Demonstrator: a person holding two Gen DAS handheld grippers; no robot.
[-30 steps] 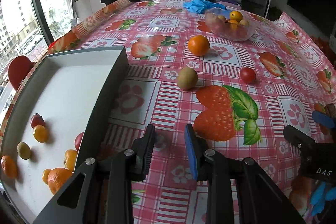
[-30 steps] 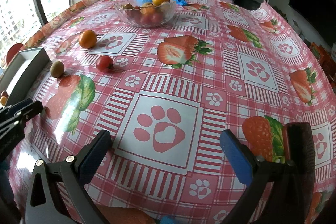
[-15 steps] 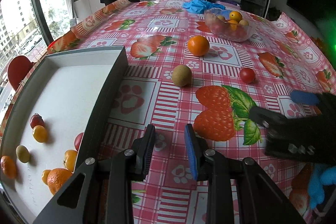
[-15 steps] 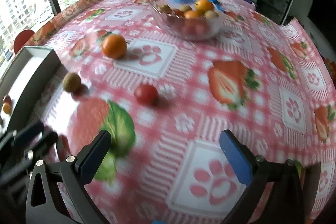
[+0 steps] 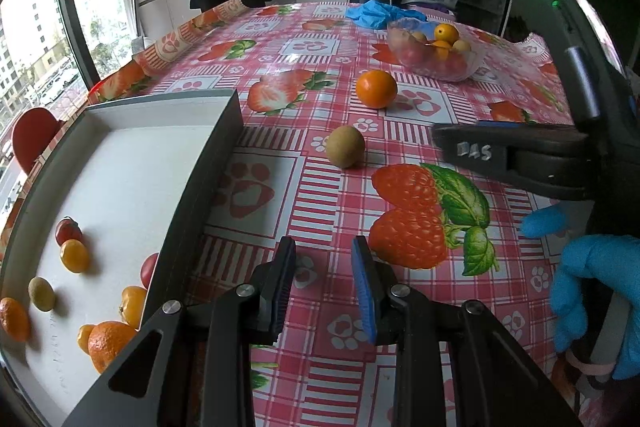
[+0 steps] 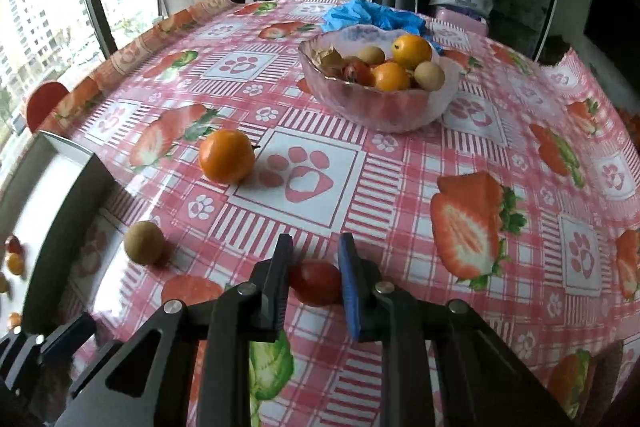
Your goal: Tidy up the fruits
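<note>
Pink checked tabletop (image 6: pixel 460 155) printed with strawberries and paw marks, white bag behind reading "SINYE…". "DAS" lettered on right hand-held gripper (image 6: pixel 314 269), clenched on small glossy red tomato (image 6: pixel 316 282) resting on the cloth near a brown kiwi (image 6: pixel 144 242) and an orange (image 6: pixel 226 155). Left hand-held gripper (image 5: pixel 323 287) slightly parted, empty, beside grey tray (image 5: pixel 208 155) of fruit. Glass bowl (image 6: pixel 380 107) further back.
</note>
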